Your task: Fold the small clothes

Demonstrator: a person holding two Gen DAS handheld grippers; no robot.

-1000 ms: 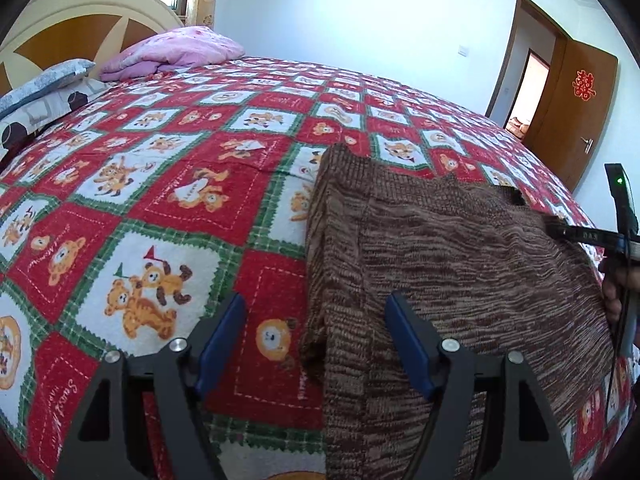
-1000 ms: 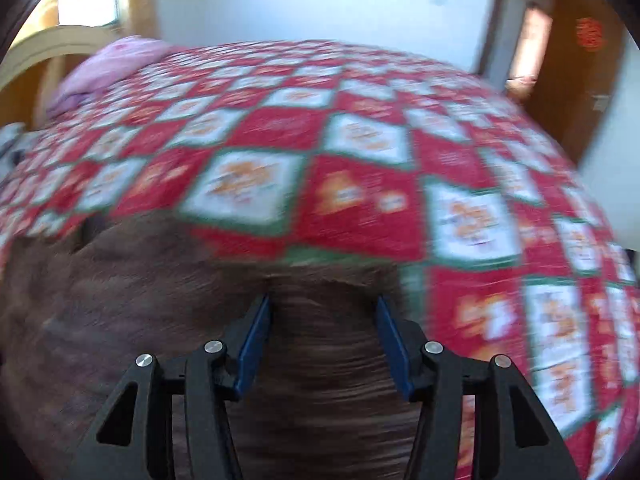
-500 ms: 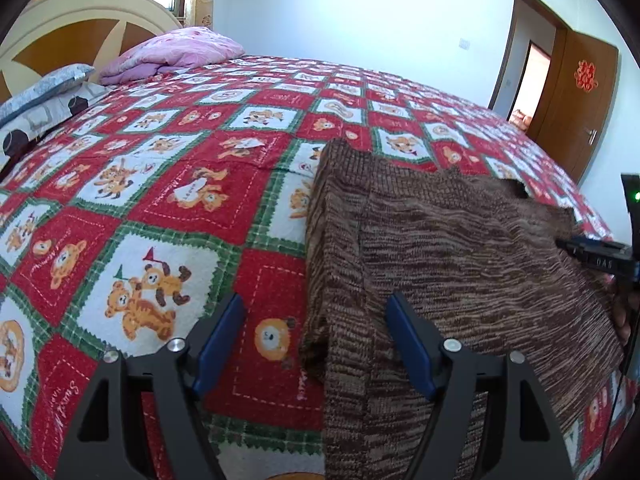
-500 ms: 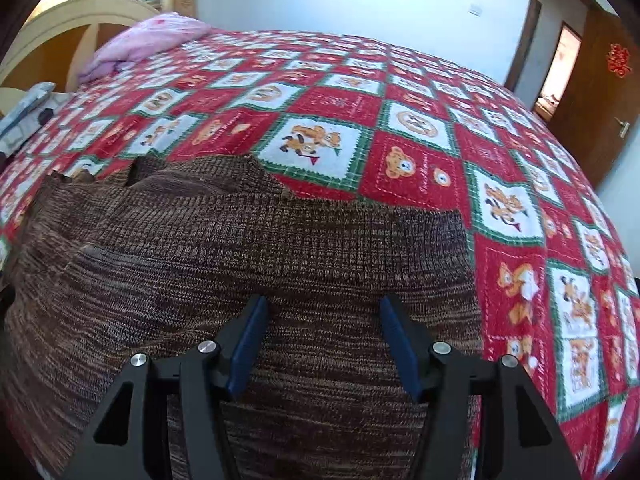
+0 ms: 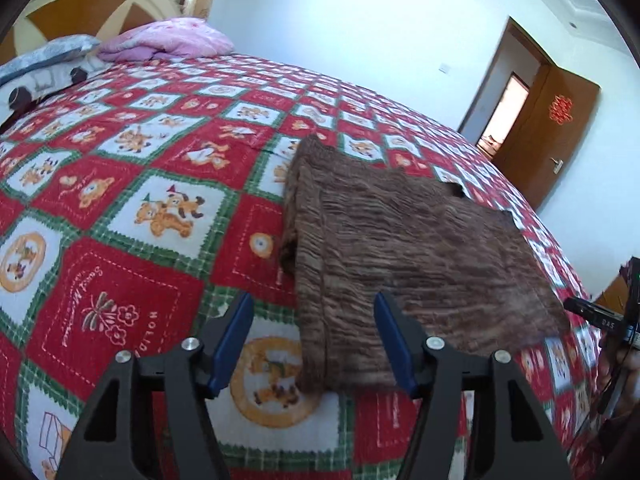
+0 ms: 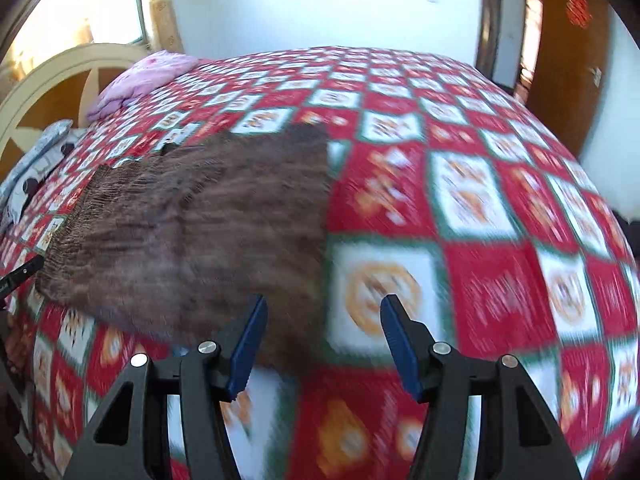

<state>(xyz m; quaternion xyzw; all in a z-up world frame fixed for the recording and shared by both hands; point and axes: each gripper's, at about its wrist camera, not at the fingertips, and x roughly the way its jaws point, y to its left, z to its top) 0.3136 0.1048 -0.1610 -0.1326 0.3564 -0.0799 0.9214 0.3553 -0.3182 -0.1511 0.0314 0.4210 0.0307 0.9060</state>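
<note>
Lying folded on the bear-print bedspread (image 5: 132,264), the brown knit garment (image 5: 400,248) has its near corners between each gripper's fingers, the left gripper (image 5: 316,344) closing and the right gripper (image 6: 324,344) parted and ungrasping, so the next fold likely requires pinching both corners.

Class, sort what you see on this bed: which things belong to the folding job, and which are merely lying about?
Belongs to the job:
brown knitted garment
left gripper, jaws closing
right gripper

Just lying about:
pink pillow
grey patterned pillow
</note>
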